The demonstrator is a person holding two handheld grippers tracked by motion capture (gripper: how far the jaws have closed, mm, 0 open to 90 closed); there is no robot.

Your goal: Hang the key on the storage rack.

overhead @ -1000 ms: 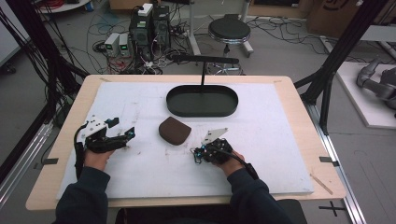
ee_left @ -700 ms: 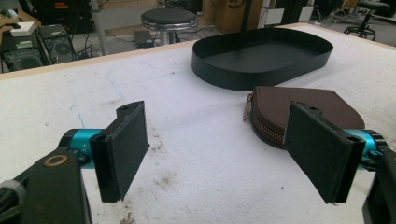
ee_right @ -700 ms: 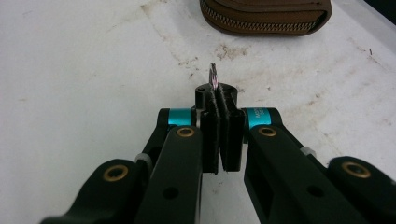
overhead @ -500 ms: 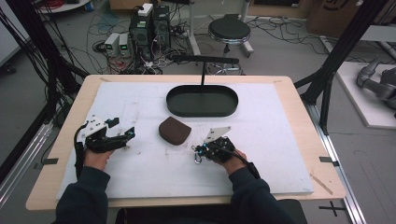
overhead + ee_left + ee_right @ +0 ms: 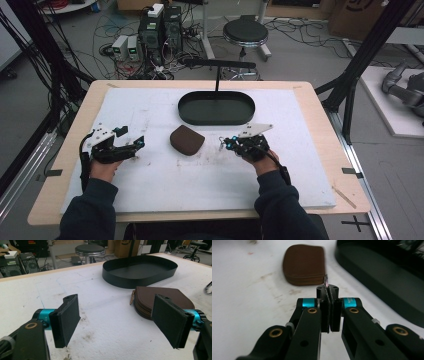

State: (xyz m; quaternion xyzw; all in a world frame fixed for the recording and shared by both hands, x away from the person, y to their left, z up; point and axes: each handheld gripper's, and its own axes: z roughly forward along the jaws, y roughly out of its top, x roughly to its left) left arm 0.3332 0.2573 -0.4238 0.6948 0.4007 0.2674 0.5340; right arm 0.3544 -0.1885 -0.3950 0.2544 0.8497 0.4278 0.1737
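Two grippers rest low on the white table mat [image 5: 150, 190]. At nine o'clock, the left gripper [image 5: 117, 322] has its jaws spread wide and empty. At three o'clock, the right gripper [image 5: 329, 302] has its jaws pressed together on a thin metal ring [image 5: 221, 142]. Centred between them lies the brown zip pouch [image 5: 186, 139], with the black oval tray [image 5: 216, 107] at twelve o'clock.

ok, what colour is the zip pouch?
Dark brown pouch with a gold-toned zip, best seen in the left gripper view.
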